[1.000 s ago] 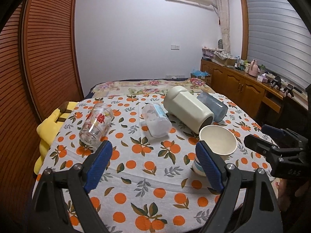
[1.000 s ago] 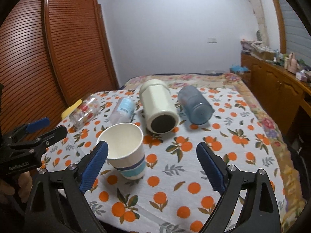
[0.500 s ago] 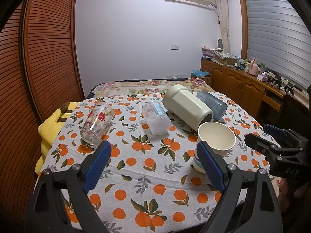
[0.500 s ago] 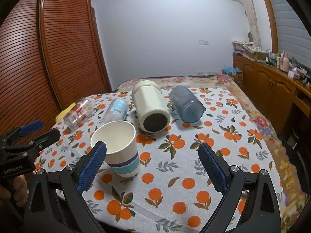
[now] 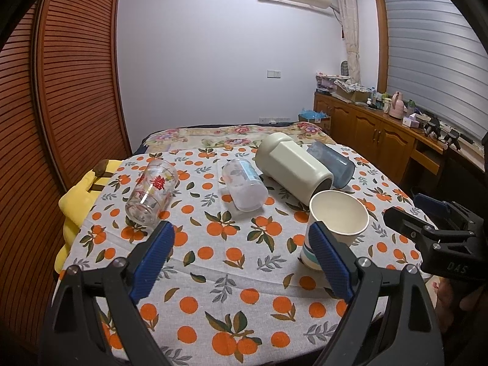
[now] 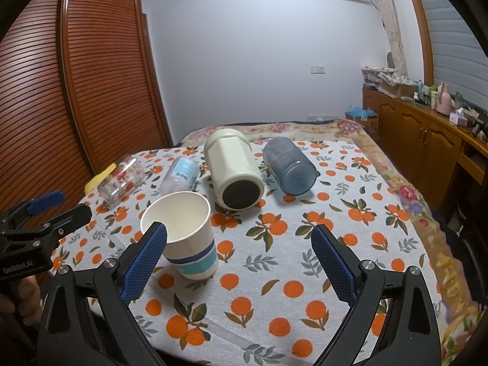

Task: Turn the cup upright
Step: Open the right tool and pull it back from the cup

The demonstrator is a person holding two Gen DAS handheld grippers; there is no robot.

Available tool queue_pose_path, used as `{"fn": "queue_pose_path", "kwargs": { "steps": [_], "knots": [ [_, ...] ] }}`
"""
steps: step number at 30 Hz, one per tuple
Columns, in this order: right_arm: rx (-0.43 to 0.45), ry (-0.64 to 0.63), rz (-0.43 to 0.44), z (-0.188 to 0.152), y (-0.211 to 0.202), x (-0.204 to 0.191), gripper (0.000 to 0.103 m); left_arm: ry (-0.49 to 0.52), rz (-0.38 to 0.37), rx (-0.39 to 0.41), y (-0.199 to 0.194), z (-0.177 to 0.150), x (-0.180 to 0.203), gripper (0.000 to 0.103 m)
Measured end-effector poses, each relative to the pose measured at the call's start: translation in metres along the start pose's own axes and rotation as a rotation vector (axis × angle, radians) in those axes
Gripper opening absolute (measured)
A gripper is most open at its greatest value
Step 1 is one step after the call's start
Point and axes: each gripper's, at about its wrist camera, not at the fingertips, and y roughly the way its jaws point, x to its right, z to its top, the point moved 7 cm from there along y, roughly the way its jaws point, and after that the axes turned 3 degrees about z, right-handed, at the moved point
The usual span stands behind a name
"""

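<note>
on the table (image 5: 231, 277), under its cloth printed with oranges, five vessels sit in a loose cluster and both grippers hang back at the near edge. biggest of the lot is the cream jar (image 6: 233, 172), lying on its side with its dark end facing the right-hand camera; just beside it on the right lies the blue-grey tumbler (image 6: 288, 167), also toppled. left of the jar lie a clear plastic cup with a pale blue label (image 5: 244, 184) and, further left, a patterned drinking glass (image 5: 152, 192), both on their sides. the paper cup (image 6: 186, 233) already stands mouth up near the front, close to the jar, so i'd judge the flipping still concerns the fallen ones. the left gripper (image 5: 241, 262) has its jaws spread wide with nothing between them, and the right gripper (image 6: 239, 259) is likewise spread and empty; its left pad only overlaps the paper cup in view, and whether it touches i cannot tell. as for handling, the paper cup looks feather-light and easily crushed, best pinched gently across the wall below the rim. the glass looks rigid, slick and breakable, likely to roll; i'd take it across the middle of its body. the plastic cup seems light and a little springy, wanting the same mid-body hold.
</note>
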Motion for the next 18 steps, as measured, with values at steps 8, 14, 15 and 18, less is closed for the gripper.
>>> {"fn": "queue_pose_path", "kwargs": {
  "steps": [8, 14, 15, 18],
  "knots": [
    [0.000, 0.001, 0.000, 0.0001, 0.0004, 0.0003, 0.097, 0.000, -0.001, 0.001, -0.0007, 0.0013, 0.0001, 0.090],
    [0.000, 0.003, -0.003, -0.0001, 0.0006, 0.0013, 0.097, -0.001, 0.000, 0.002, -0.0010, 0.0013, 0.0000, 0.090],
    [0.000, 0.002, -0.004, 0.0000, 0.0009, 0.0014, 0.097, -0.001, -0.001, 0.003, -0.0009, 0.0012, -0.0002, 0.090],
    [0.000, 0.002, -0.003, 0.0001, 0.0009, 0.0018, 0.097, -0.001, -0.002, 0.004, -0.0015, 0.0023, 0.0005, 0.090]
  ]
}}
